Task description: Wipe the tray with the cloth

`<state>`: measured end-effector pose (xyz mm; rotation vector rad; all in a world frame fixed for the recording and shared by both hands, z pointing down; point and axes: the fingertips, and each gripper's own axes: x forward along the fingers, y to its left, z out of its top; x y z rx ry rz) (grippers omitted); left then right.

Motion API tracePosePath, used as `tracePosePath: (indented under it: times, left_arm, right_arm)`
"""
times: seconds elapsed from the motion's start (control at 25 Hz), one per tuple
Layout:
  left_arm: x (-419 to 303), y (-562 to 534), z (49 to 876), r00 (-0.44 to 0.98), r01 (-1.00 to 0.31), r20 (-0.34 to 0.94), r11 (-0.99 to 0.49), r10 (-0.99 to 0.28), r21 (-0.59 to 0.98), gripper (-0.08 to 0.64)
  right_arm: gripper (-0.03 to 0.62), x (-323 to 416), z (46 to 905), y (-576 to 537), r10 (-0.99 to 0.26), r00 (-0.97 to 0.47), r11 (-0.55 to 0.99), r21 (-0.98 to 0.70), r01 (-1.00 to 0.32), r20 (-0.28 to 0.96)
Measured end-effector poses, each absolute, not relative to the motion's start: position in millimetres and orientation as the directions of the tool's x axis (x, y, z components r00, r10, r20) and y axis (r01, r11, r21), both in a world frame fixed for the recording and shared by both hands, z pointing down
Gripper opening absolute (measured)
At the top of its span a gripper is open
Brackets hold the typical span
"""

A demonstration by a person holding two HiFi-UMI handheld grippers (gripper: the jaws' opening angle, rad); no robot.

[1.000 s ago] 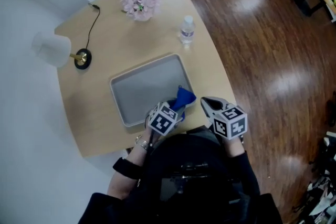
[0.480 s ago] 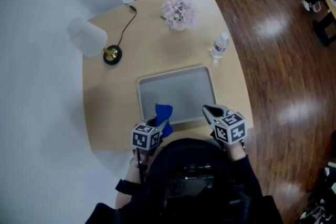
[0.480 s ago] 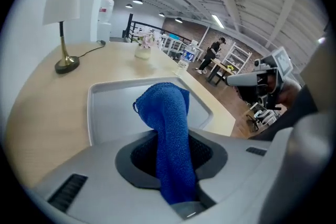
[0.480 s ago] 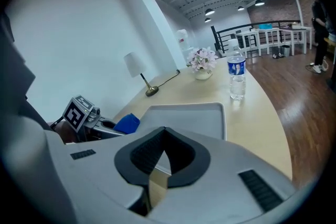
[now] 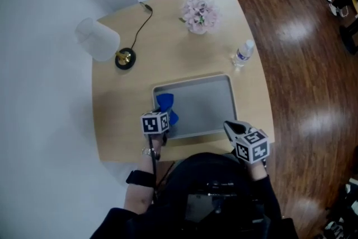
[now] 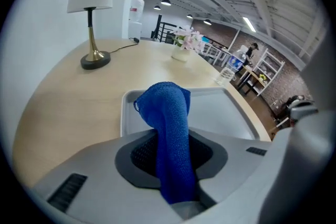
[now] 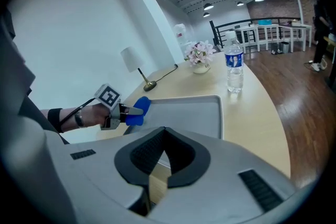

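Item: wiping set on one pale wooden tabletop (image 5: 120, 115) with a curved right edge. Blue knitted cloth (image 5: 166, 105), one: clamped between the pads of the left tool (image 5: 162, 118), its free end standing up past the tips and hanging over the near left corner of the shallow grey rectangular tray (image 5: 204, 99), one. Whether the cloth touches the tray cannot be told. Left tool: jaws closed on the cloth, part-way apart around its thickness. Right tool (image 5: 228, 126): jaws drawn together with nothing between them, held off the tray's near right corner and apart from its rim. Tools, two in all. Tray's grey floor lies bare from the cloth across to the right rim and the far rim. Tray's near rim runs close to the tabletop's near edge, and its right rim is near the curved edge. Broad bare wood lies left of the tray and beyond its far rim. Other stock: one table lamp with white shade and brass foot (image 5: 100, 40), well beyond the tray's far left corner, with one black cord (image 5: 143, 20); one bunch of pink flowers (image 5: 199, 14), well beyond the far rim; one clear plastic water bottle (image 5: 243, 53), upright near the far right corner. Dark wooden floor (image 5: 305, 92) lies right of the tray.
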<state>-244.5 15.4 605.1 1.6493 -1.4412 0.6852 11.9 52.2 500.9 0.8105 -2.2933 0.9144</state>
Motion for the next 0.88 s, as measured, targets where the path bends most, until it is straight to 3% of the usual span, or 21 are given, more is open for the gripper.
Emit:
tracePosePath:
  times: [0.24,0.88]
  left_arm:
    - [-285.3,-30.6,629.3,0.099,-0.979,0.861,0.104,-0.499,0.173,0.115]
    - [-273.6,-52.3,638.5,0.052,-0.979,0.861,0.143,-0.507,0.143,0.115]
  right_arm:
    - [0.007,32.7,501.4,42.4,-0.322,-0.660,0.572,-0.416,-0.707,0.679]
    - [0.007,50.1,520.7,24.2,-0.270,-0.677,0.554,-0.465,-0.691,0.685]
